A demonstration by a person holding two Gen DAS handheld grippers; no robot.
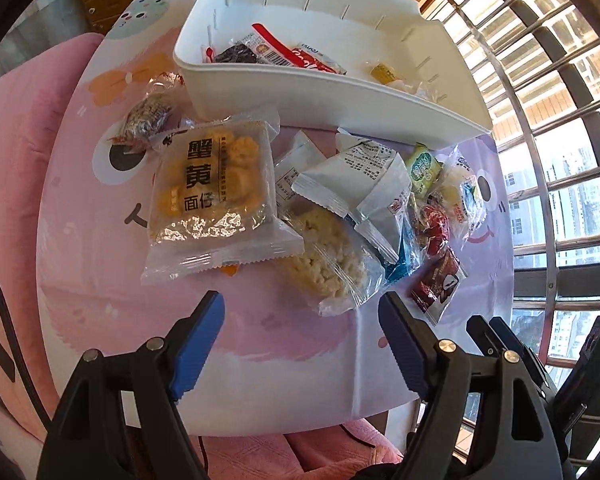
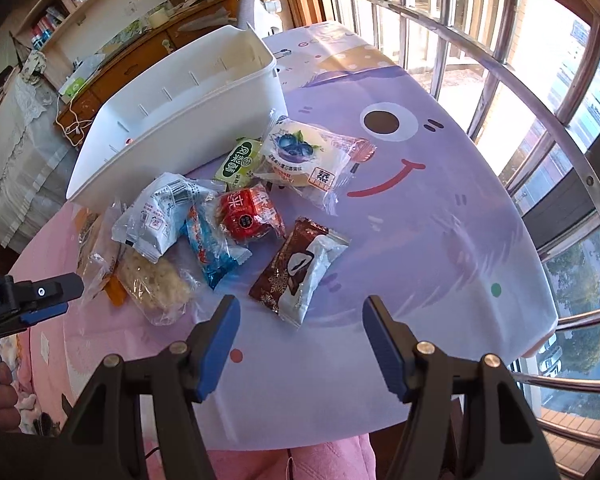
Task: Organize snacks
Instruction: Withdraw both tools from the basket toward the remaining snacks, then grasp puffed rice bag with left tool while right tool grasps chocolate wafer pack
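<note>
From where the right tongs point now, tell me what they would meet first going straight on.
Probably the brown-and-white snack packet, lying on the table just ahead of the open right tongs. Depth is hard to judge, so they might land on bare tablecloth before it.

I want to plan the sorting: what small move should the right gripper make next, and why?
Probably lower the right gripper onto the brown and white snack packet. Its jaws stand open and empty just short of that packet, which lies apart from the pile, while the white plastic bin already holds a few snacks.

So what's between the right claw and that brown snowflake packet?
Nothing but bare tablecloth: in the right wrist view the open right gripper hangs just short of the brown snowflake packet.
</note>
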